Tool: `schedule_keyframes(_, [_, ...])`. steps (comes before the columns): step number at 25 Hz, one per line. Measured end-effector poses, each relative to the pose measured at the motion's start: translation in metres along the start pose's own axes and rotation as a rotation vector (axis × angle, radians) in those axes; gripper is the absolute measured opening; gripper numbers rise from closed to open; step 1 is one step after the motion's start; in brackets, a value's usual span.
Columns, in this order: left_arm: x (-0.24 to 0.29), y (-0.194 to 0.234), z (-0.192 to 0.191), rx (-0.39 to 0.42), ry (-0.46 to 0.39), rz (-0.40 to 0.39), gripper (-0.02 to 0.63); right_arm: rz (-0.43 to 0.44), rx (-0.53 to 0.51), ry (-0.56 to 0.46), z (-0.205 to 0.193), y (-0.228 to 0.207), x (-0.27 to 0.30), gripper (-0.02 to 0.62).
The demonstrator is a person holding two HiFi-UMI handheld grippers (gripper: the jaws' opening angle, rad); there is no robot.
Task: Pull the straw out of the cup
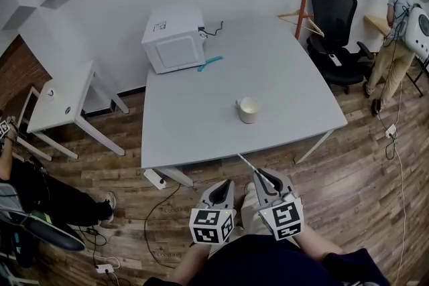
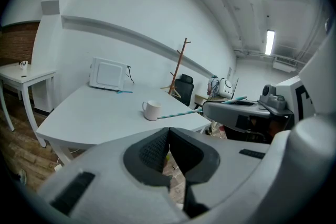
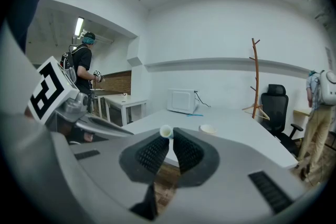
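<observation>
Straw (image 1: 247, 163) out of the cup (image 1: 249, 110), pinched in the right gripper (image 1: 263, 175)
Its length aims past the table's (image 1: 194, 124) near edge, cup beyond; left gripper (image 1: 224, 185) alongside, jaws together, empty.

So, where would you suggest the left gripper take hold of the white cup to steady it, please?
Probably its handle, which juts from the cup's left side in the head view. The left gripper could come in level from that side, jaws across the loop. The cup stands upright and free on the table.
</observation>
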State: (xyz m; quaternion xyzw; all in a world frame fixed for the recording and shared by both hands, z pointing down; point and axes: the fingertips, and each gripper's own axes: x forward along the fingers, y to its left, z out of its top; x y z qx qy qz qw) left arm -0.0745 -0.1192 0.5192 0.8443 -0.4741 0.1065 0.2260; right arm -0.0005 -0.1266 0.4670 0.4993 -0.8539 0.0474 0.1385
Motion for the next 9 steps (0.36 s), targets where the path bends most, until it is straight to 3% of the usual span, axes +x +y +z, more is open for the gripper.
schedule_keyframes(9, [0.005,-0.0055,0.0017,0.008,0.002,-0.013,0.017,-0.008,-0.002,-0.009,0.0035,-0.0075,-0.0007,0.043])
